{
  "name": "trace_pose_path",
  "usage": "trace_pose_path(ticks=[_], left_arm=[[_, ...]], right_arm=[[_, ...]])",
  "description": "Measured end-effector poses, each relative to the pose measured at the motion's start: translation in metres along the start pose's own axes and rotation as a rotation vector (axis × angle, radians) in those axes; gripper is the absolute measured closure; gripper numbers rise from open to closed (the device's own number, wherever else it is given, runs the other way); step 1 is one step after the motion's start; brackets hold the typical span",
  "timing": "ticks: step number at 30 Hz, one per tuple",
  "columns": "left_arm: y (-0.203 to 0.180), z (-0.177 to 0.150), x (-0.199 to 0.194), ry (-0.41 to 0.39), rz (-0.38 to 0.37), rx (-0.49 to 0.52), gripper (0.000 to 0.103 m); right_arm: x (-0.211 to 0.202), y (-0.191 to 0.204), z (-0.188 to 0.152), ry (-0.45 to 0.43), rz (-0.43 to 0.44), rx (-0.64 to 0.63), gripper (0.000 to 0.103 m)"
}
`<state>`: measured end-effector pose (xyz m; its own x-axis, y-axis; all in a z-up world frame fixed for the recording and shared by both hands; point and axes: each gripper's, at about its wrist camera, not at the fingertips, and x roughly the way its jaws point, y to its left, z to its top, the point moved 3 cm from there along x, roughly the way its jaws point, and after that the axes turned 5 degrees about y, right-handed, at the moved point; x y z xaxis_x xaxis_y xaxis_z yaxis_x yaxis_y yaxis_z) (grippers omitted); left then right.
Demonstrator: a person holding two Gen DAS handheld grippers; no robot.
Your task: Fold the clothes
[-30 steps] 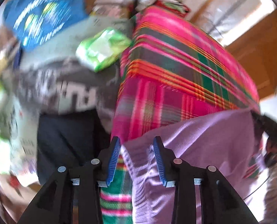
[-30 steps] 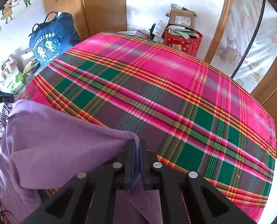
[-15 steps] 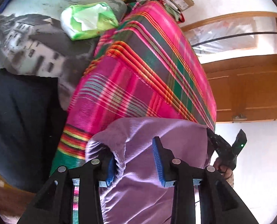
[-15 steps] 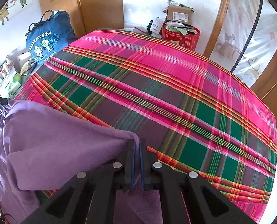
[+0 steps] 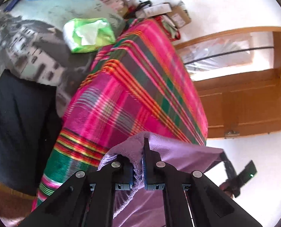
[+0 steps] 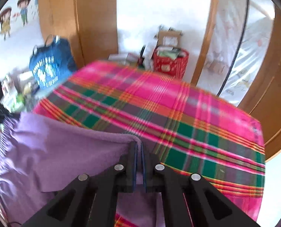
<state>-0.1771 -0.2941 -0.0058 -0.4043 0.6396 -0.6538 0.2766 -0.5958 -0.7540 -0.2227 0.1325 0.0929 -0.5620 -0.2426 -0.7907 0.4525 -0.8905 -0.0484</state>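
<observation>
While a plaid blanket (image 6: 159, 113) covers the bed, the purple garment (image 6: 55, 151) hangs unfolded above its near edge (folding remains), one corner clamped in the left gripper (image 5: 138, 170), another pinched in the right gripper (image 6: 138, 162).

left tool (image 5: 138, 167) | black arms, blue pads, silver screws | right tool (image 6: 138, 162) | same

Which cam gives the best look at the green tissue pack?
Left wrist: the green tissue pack lies fully visible on the grey printed cloth beside the plaid blanket. In the right wrist view I can't pick it out; that edge is blurred clutter.
</observation>
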Motion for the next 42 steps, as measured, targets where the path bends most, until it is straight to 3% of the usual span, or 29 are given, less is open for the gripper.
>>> trace_pose_path(ticks=[6, 9, 12, 17, 22, 23, 30, 37, 42], left_arm=[[-0.006, 0.0, -0.002, -0.019, -0.062, 0.007, 0.096], [-0.004, 0.001, 0.002, -0.018, -0.055, 0.007, 0.096], [0.005, 0.006, 0.012, -0.006, -0.039, -0.029, 0.096], [0.019, 0.02, 0.028, 0.002, 0.04, -0.06, 0.096], [0.03, 0.028, 0.039, 0.005, 0.065, -0.086, 0.096], [0.031, 0.029, 0.04, 0.007, 0.069, -0.085, 0.096], [0.035, 0.032, 0.042, 0.011, 0.066, -0.1, 0.096], [0.033, 0.03, 0.04, 0.01, 0.069, -0.105, 0.096], [0.023, 0.023, 0.03, 0.007, 0.078, -0.07, 0.088]], right_arm=[[-0.104, 0.02, 0.005, -0.189, -0.063, -0.074, 0.099], [-0.127, 0.036, 0.008, -0.191, -0.124, -0.147, 0.099], [-0.091, 0.028, 0.007, -0.077, -0.17, -0.141, 0.099], [0.01, -0.003, 0.003, 0.125, -0.261, -0.076, 0.1], [0.071, -0.023, 0.002, 0.216, -0.312, -0.047, 0.103], [0.08, -0.024, 0.0, 0.232, -0.279, -0.038, 0.103], [0.071, -0.029, -0.013, 0.18, -0.194, -0.017, 0.102], [0.038, -0.066, -0.041, 0.187, -0.187, 0.104, 0.1], [0.019, -0.082, -0.078, 0.207, -0.137, 0.163, 0.089]])
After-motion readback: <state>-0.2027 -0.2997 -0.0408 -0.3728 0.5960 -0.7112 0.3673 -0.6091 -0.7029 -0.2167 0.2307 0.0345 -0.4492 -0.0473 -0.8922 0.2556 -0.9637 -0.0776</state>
